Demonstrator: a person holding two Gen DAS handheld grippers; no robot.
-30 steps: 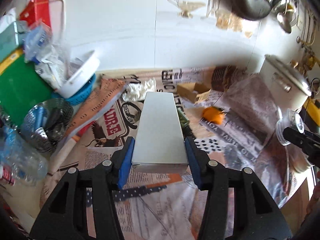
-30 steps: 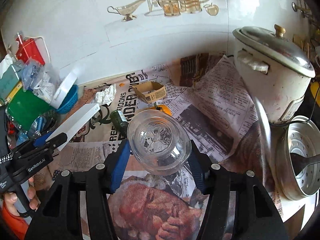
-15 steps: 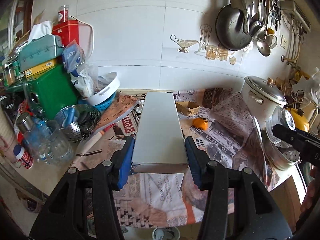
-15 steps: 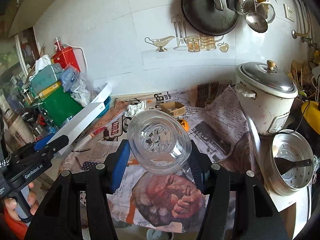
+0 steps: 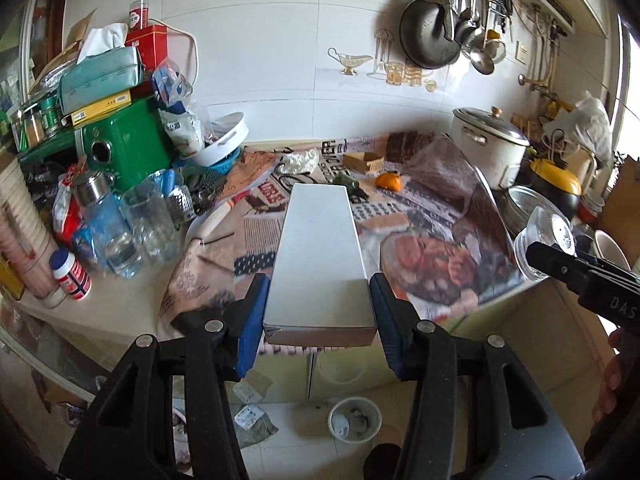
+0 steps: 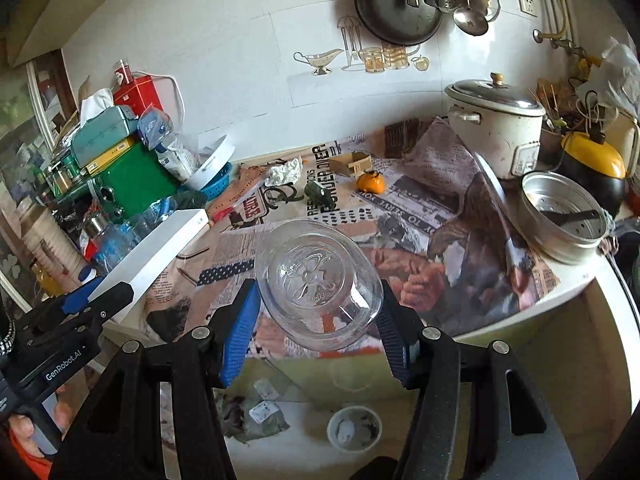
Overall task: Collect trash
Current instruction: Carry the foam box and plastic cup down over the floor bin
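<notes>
The newspaper-covered counter [image 5: 420, 216] spreads ahead of and below both grippers, its near edge just under their fingertips. On the floor below the counter edge, beneath both grippers, sits a small round bin [image 6: 354, 428] with crumpled scraps inside, and flattened wrappers [image 6: 256, 412] lie just to its left.

The left gripper [image 5: 318, 312] pinches a long white box [image 5: 320, 248] by its near end, blue pads pressed on either long side; the box runs straight out ahead of the fingers over the counter. In the right wrist view the same box [image 6: 160, 252] juts up and to the right from that gripper at lower left.

The right gripper [image 6: 318, 312] clamps a clear glass jar [image 6: 318, 280] between its blue pads, the jar's embossed base facing the camera and tilted over the counter edge.

Farther ahead of both grippers, still on the newspaper, lie a small open cardboard box [image 6: 352, 164], a crumpled white tissue [image 6: 284, 172], an orange scrap [image 6: 372, 182] and a small dark green bottle [image 6: 320, 194]
</notes>
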